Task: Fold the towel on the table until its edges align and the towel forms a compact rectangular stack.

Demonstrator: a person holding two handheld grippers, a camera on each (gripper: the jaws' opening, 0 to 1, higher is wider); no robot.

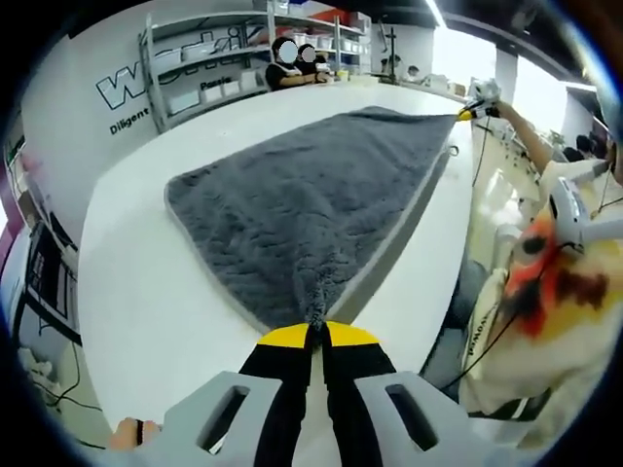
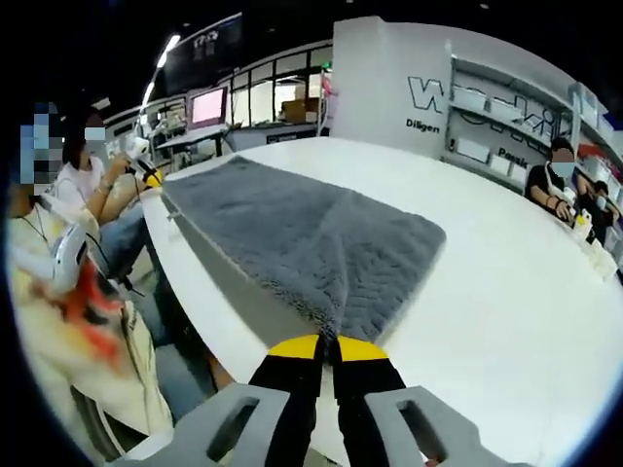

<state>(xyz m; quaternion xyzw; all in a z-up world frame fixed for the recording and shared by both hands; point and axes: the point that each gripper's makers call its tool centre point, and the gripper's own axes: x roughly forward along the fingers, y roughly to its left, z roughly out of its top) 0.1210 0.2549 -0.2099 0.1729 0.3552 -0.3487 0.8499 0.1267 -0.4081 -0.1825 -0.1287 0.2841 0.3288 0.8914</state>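
Note:
A dark grey fluffy towel [image 1: 302, 204] lies spread on the white table [image 1: 136, 292]. My left gripper [image 1: 314, 333] is shut on one near corner of the towel, which bunches between the yellow tips. My right gripper [image 2: 329, 342] is likewise shut on the other corner of the towel [image 2: 292, 233], along the same table-side edge. That edge runs taut between the two grippers, slightly lifted, showing a paler underside. In the left gripper view the right gripper [image 1: 474, 111] appears at the far corner. In the right gripper view the left gripper [image 2: 150, 176] shows at the far left.
The table edge [image 2: 185, 292] runs close beside the held towel edge, where a person in white and orange clothing [image 1: 555, 292] stands. Seated people [image 2: 555, 185] are at the table's far side. Shelving [image 1: 224, 68] lines the wall behind. Bare tabletop [image 2: 506, 311] surrounds the towel.

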